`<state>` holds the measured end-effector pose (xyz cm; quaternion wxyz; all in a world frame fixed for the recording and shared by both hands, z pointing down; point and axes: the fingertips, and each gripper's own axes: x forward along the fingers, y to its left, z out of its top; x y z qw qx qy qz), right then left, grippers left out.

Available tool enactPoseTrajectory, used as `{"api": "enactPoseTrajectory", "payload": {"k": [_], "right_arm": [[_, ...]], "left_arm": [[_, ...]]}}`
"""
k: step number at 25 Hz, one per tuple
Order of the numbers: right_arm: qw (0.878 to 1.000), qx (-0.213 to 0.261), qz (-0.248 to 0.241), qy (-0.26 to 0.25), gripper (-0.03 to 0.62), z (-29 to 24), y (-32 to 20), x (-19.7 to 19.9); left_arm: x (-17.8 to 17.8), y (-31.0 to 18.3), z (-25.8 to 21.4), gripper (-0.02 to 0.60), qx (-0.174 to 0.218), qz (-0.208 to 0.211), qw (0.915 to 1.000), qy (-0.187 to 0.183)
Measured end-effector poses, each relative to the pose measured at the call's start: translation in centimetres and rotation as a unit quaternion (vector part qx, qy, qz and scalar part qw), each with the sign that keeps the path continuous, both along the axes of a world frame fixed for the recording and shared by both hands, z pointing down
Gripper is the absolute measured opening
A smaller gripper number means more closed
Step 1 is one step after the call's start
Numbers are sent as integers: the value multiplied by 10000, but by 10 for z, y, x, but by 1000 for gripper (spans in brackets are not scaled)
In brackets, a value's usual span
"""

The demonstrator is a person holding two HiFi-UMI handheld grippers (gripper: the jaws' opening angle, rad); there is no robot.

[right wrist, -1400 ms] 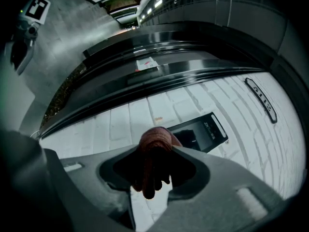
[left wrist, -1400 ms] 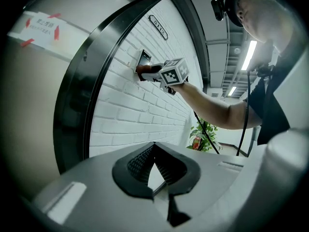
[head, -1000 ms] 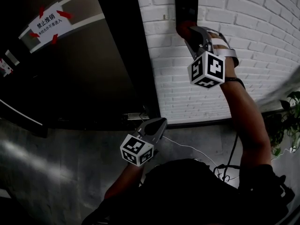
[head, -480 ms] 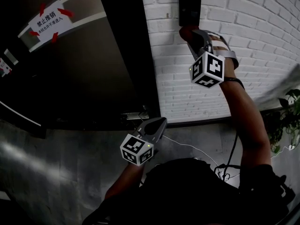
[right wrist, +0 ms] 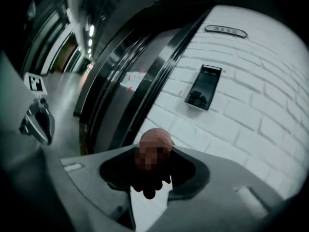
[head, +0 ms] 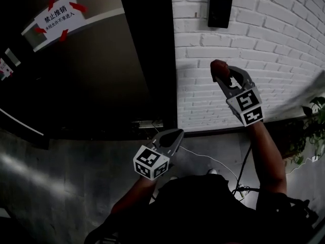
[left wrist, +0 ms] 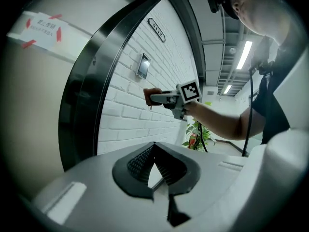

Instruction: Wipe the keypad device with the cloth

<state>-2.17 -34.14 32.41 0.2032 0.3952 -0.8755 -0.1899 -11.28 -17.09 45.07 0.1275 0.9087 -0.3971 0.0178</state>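
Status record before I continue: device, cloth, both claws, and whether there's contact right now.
keypad device: mounted on the white brick wall, right of the dark door
cloth: reddish wad, gripped at the tip of the right claw
right claw: shut on cloth, held below the device
left claw: shut, empty, held low
contact: none; cloth is apart from the device
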Motion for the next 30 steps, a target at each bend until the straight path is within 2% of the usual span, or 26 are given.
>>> {"api": "enactPoseTrajectory", "payload": {"k": [2,5,10,14,16,21,24,30], "right_arm": [[9950,-449,-71,-886,140,13,26,10],[9767,-900,-253,-1932,140,29,68,20],[9527,-1605,-204,-2572,140,79,136,35],[9360,-2129,-195,-2798,140,118,175,40],[9319,-2254,-282,-2828,140,124,189,40],[9411,-2046,-767,-2580,140,106,229,44],[9461,-1897,-946,-2448,140,100,256,59],[9413,-1982,-914,-2577,140,110,282,103]], "left_arm": [[-5,1,2,15,10,11,10000,20],[-8,0,5,15,16,64,10000,58],[2,3,4,15,43,290,9995,99],[11,13,1,15,88,242,9996,128],[16,20,-2,15,122,157,9997,136],[37,39,-9,16,193,-124,9996,175],[59,58,-9,15,166,-205,9995,179],[96,91,-9,17,162,-424,9988,199]]}}
